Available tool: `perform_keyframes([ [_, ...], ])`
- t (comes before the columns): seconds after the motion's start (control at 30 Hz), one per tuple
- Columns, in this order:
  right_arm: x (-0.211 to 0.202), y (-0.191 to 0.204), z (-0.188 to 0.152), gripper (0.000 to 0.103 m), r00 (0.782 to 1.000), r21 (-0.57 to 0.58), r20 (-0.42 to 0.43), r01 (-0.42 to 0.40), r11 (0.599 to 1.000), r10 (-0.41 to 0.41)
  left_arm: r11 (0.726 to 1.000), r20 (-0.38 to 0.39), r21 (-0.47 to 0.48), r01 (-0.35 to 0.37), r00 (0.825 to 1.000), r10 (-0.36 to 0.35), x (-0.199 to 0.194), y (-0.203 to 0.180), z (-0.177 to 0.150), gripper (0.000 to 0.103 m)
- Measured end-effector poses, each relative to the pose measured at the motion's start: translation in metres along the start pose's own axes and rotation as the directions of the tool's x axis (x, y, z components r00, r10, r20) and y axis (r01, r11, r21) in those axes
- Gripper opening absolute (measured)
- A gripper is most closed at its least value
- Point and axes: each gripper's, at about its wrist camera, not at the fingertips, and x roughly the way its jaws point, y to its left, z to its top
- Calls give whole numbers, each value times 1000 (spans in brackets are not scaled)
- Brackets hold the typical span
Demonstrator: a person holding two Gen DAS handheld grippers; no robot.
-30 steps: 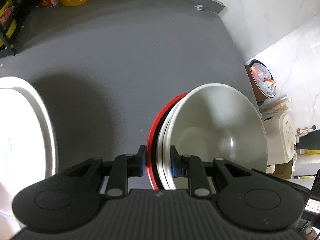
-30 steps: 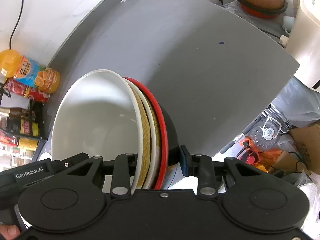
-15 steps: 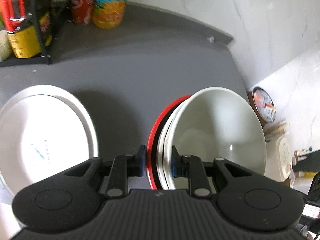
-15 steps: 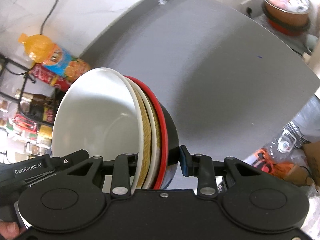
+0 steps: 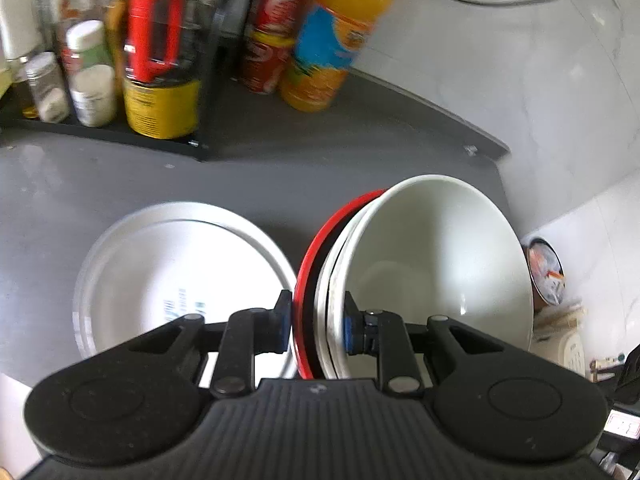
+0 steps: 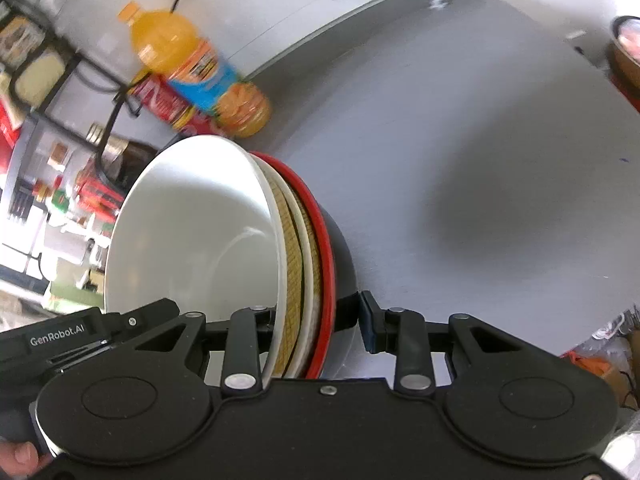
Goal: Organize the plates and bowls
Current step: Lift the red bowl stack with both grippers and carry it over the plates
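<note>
Two grippers share one nested stack of bowls [image 5: 432, 264], held on edge above the grey worktop [image 5: 280, 176]. The left gripper [image 5: 314, 326] pinches the stack's rim between its blue-padded fingers, the red-rimmed black bowl [image 5: 316, 240] against one pad and the white bowl against the other. The right gripper [image 6: 318, 322] clamps the same stack [image 6: 192, 232] from the opposite side, its fingers set wider across the bowls' depth. Just left of the stack, a white plate [image 5: 168, 276] lies flat on the worktop. An orange drink bottle [image 5: 332, 40], red cans [image 5: 272, 40] and a black rack of jars [image 5: 120, 60] stand along the back wall.
</note>
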Motion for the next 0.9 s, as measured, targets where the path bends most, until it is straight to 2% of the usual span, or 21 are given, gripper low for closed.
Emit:
perform_keyframes([
  [0.43,46,71,-8,31,995,-146,-86,-57,988,44,991,37,-125,-46,998,51,-19,77,10,22],
  [0.9,84,105,-17,31,983,-244,-182,-80,966,36,974,20,-210,-85,996,91,-9,129,6,22],
])
